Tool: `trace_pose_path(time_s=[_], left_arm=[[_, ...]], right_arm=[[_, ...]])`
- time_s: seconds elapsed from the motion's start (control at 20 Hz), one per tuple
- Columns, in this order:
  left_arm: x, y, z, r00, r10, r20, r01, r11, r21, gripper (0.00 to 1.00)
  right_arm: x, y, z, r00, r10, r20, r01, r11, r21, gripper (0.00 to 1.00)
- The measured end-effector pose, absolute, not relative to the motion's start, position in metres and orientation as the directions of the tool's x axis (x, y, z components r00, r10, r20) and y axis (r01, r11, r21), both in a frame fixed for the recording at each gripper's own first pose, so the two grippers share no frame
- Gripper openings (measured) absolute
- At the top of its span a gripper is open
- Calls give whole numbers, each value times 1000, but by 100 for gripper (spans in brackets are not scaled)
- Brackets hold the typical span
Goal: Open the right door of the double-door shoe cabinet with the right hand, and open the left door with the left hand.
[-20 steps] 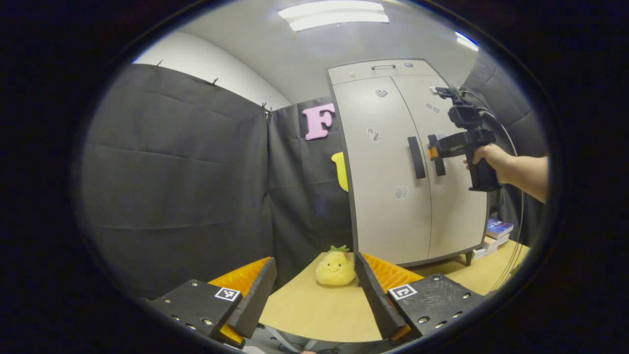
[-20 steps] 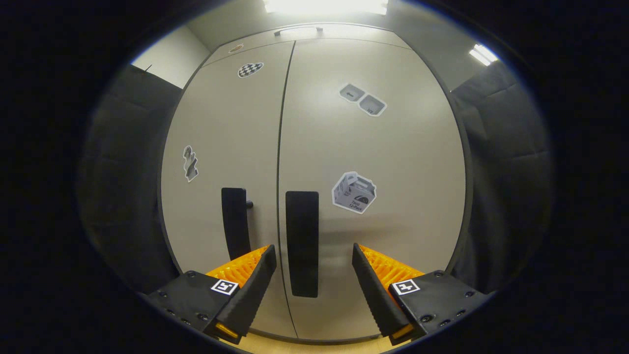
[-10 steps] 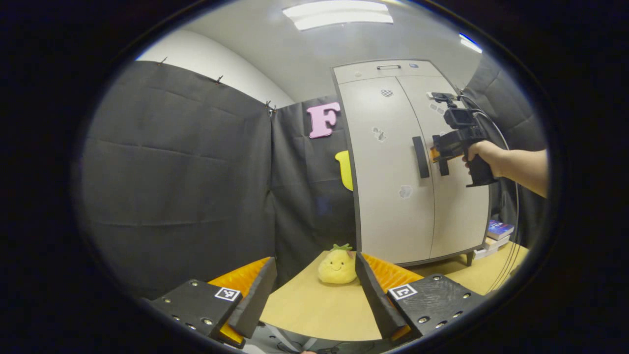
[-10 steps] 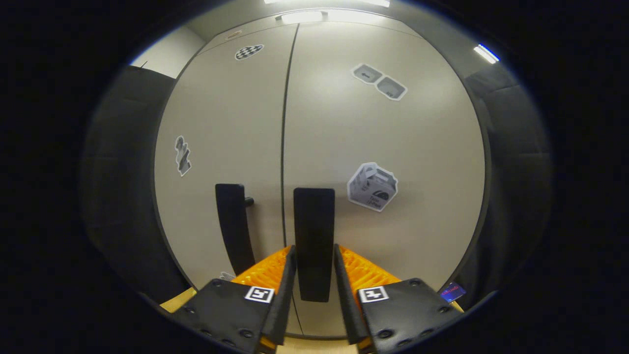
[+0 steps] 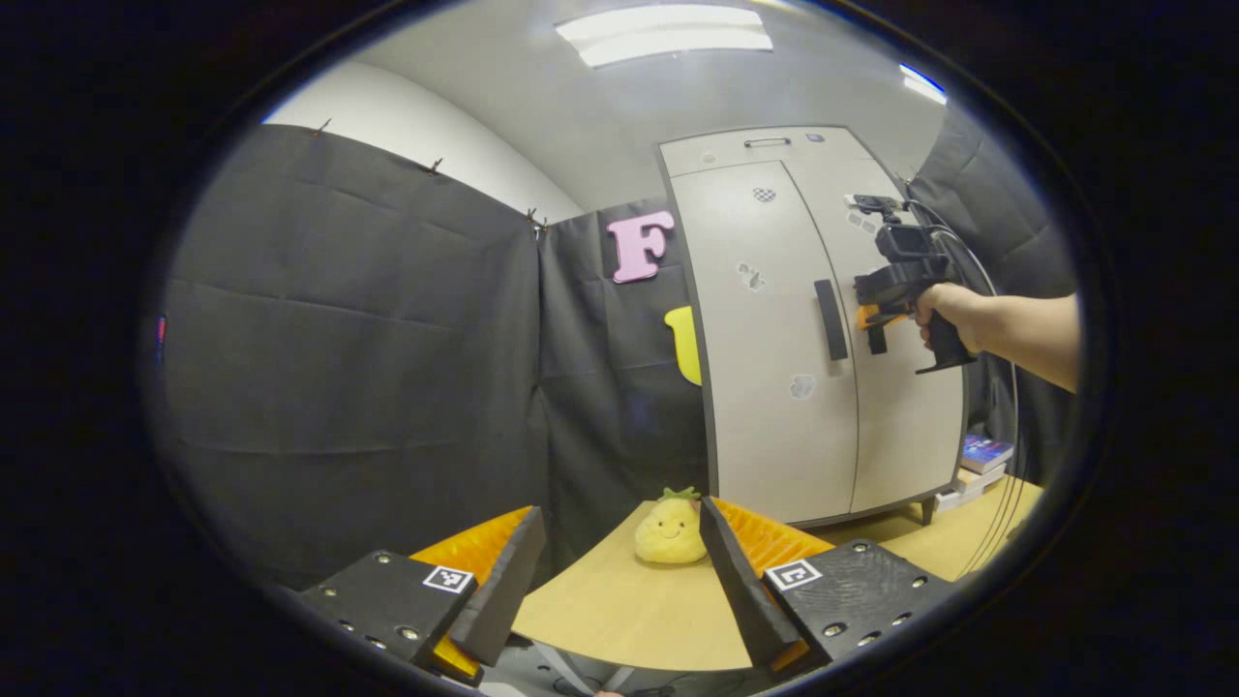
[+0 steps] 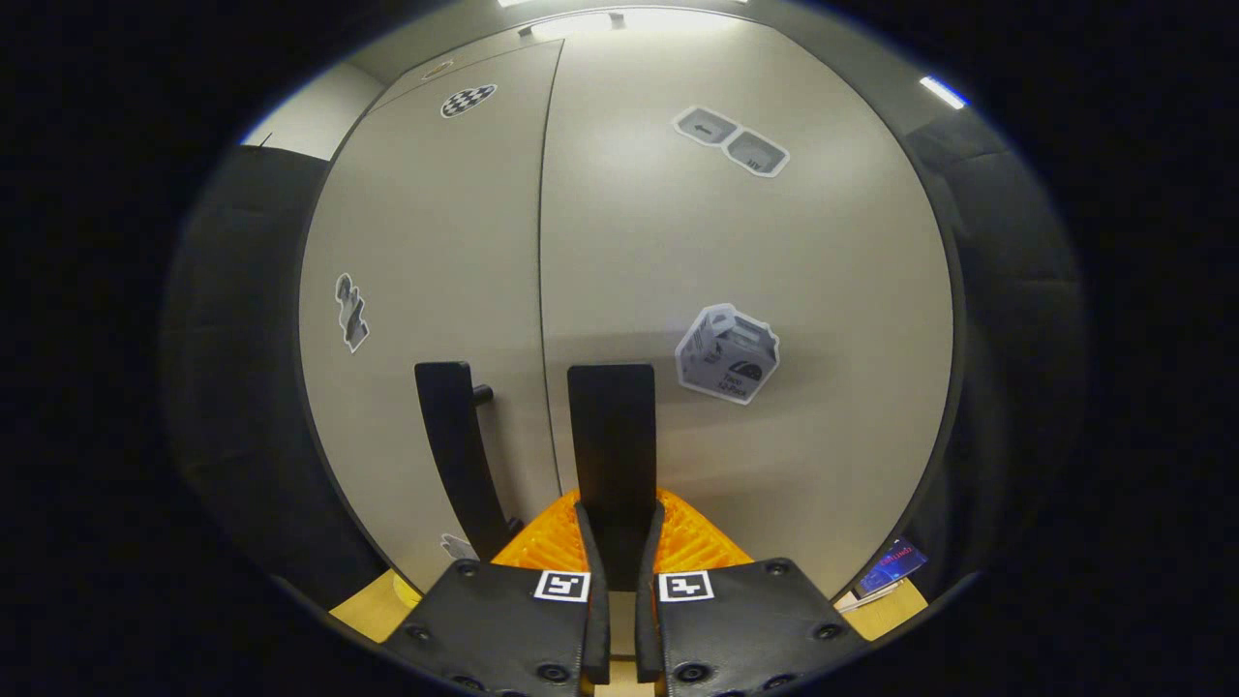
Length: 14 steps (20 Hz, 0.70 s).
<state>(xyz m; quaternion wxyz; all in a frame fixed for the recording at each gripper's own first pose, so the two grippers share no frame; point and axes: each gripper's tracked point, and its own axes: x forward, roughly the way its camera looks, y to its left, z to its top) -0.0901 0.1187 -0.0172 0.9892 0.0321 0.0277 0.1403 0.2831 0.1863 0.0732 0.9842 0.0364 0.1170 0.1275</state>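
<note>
1. Fingers of the right gripper (image 6: pixel 618 542) are closed on the lower part of the right door's handle (image 6: pixel 612 440), one finger pressing each side of the black bar, which stands upright between them.
2. Just left of it, across the seam between the doors, the left door's handle (image 6: pixel 453 440) stands free, near the gripped one but not touching it.
3. Both doors of the shoe cabinet (image 5: pixel 774 319) look closed and flush; the right door (image 6: pixel 745 290) bears stickers, and so does the left door (image 6: pixel 426 271).
4. Seen from the left gripper view, the right gripper (image 5: pixel 876 315) is at the cabinet's handle, held by a hand (image 5: pixel 944 310) reaching in from the right.
5. The left gripper (image 5: pixel 619 571) is well apart from the cabinet, its fingers spread wide and holding nothing, over the near part of a wooden table (image 5: pixel 619 610).
6. A yellow plush toy (image 5: pixel 670 530) sits on the table between that gripper and the cabinet's left corner.
7. Books (image 5: pixel 980 457) lie stacked by the cabinet's right foot.
</note>
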Motion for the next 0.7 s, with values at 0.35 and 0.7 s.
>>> trace_pose_path(time_s=[0.35,0.7], left_arm=[[-79,96,-14,976,213,-41,-212,977,35,94],[-61,65,-11,992,123,-30,-122,992,29,94]], right_arm=[[275,187,73,916,330,-229,-309,943,124,8],[277,189,76,897,377,-233,-358,926,120,8]])
